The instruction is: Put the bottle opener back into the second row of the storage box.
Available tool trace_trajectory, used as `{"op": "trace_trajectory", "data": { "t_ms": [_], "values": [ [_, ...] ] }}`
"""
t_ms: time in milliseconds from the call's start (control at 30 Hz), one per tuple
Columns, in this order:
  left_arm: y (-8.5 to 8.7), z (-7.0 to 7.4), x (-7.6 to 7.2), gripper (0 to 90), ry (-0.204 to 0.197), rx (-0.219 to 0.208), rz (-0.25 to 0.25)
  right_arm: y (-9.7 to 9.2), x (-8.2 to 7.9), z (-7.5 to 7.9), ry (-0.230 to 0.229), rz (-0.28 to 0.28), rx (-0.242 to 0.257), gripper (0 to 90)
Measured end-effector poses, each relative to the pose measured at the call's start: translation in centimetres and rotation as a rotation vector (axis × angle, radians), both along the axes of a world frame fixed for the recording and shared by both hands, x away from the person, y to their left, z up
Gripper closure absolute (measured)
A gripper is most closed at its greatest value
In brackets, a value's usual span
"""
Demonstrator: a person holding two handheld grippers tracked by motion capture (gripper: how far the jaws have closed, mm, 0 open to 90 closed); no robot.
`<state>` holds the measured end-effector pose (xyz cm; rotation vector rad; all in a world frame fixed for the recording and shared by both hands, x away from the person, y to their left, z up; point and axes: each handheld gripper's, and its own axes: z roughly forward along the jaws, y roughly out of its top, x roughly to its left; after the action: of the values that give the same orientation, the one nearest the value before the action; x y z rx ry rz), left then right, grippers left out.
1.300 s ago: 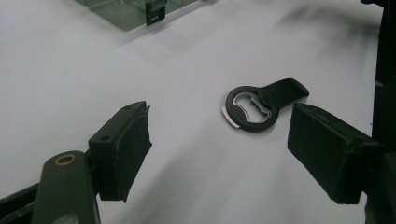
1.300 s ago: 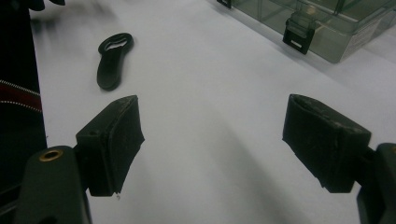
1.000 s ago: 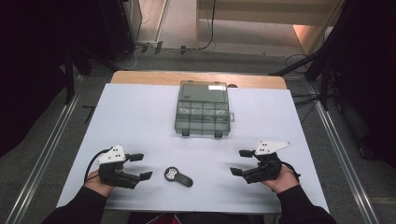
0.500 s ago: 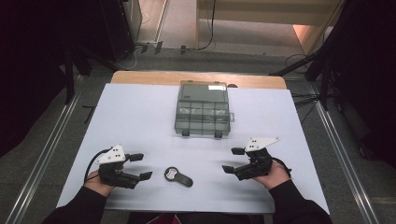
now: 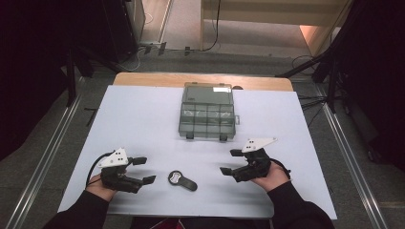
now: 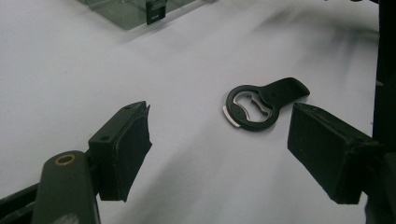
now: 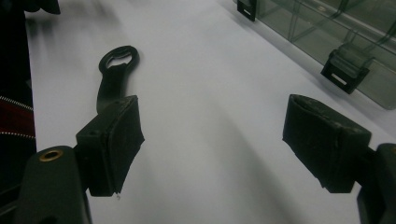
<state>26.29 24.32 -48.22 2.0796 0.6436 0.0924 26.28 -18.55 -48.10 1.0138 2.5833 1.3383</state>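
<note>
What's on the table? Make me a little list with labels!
Surface: white table
Middle, near edge: black bottle opener, lying flat, nothing touching it
Far middle: clear compartment box, lid shut, two black latches facing the person
Left gripper: jaws open, empty, beside the opener
Right gripper: jaws open, empty, on the opener's other side
Held by: a person's hands in dark sleeves

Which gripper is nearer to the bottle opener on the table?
Left. The left gripper sits just left of the bottle opener; the right gripper is farther off to its right.
</note>
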Motion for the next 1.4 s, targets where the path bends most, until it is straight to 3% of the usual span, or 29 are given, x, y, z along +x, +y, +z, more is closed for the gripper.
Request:
{"op": "trace_trajectory", "data": {
  "t_ms": [433, 1400],
  "values": [
    [0.0, 0.0, 0.0, 21.1, -0.001, 0.001, -0.002, 2.3, 0.5, 0.4, -0.001, 0.013, -0.007, 20.1],
    [0.0, 0.0, 0.0, 21.1, 0.002, -0.002, 0.003, 6.8, 1.4, 0.9, 0.110, 0.015, -0.040, 23.8]
  ]
}}
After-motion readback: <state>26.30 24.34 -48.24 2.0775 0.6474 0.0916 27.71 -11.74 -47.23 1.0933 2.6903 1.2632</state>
